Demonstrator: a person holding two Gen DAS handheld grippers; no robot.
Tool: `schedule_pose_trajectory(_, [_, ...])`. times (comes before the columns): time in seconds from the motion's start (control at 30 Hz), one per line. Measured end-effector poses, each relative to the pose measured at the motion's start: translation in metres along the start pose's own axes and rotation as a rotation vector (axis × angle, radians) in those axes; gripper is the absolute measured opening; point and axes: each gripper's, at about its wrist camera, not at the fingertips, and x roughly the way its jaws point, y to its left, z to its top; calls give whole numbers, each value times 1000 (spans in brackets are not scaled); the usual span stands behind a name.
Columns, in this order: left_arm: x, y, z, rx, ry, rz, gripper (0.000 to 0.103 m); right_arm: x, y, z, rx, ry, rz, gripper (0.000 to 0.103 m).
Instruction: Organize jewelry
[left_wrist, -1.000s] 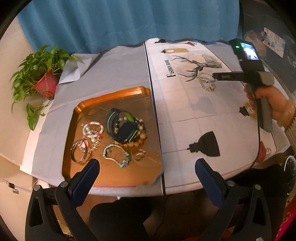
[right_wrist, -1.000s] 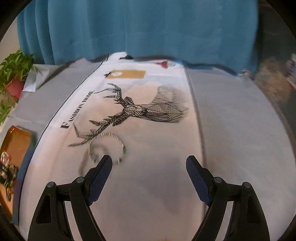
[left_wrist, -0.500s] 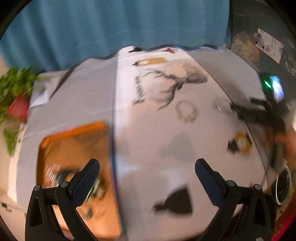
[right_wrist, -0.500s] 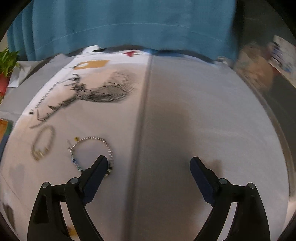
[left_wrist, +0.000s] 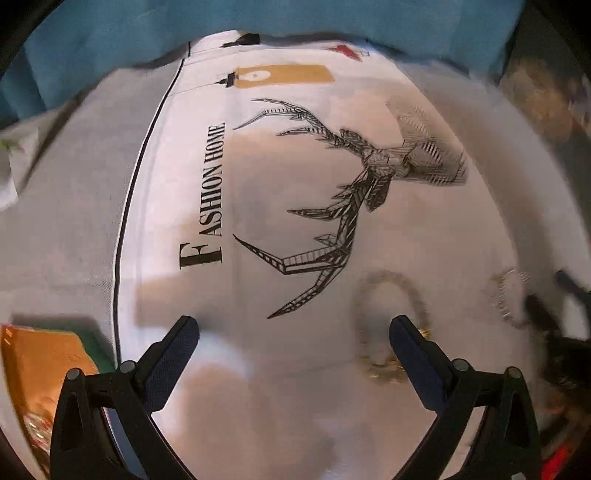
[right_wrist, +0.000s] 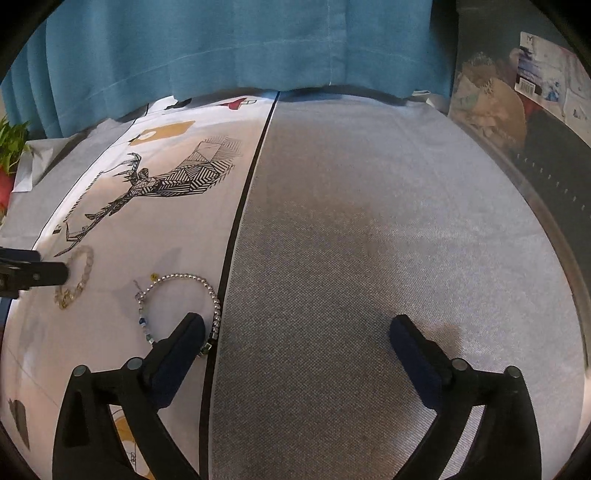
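My left gripper (left_wrist: 294, 334) is open and empty, low over the white printed cloth. A pale beaded bracelet (left_wrist: 388, 321) lies on the cloth just by its right finger. A silver beaded bracelet (left_wrist: 506, 295) lies further right, blurred. In the right wrist view my right gripper (right_wrist: 295, 332) is open and empty over the grey cloth. The silver bracelet (right_wrist: 181, 306) lies by its left finger, and the pale bracelet (right_wrist: 75, 277) lies further left, beside the tip of the left gripper (right_wrist: 33, 275).
An orange tray (left_wrist: 40, 369) with jewelry sits at the lower left of the left wrist view. The deer print (left_wrist: 351, 199) and a teal curtain (right_wrist: 240, 48) lie beyond. A potted plant (right_wrist: 9, 147) stands at far left. Clutter (right_wrist: 491, 103) sits at the right.
My left gripper has swung right from over the tray to the pale bracelet. My right gripper has moved right, off the pale bracelet, to beside the silver one.
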Motion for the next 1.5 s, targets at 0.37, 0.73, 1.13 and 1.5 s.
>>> schedule_pose_trajectory(0.37, [-15, -21, -3, 83, -25, -77, 4, -11, 23, 0, -125, -51, 92, 3])
schedule_pose_trajectory(0.73, [-48, -5, -2, 32, -82, -156, 4, -22, 7, -1, -1, -59, 157, 3])
schedule_pose_trajectory(1.13, [-136, 10, -47, 34, -195, -169, 4, -111, 33, -9, -47, -148, 108, 3])
schedule_pose_trajectory(1.5, [-229, 39, -157, 16, -298, -155, 4, -216, 90, -67, -132, -201, 161, 3])
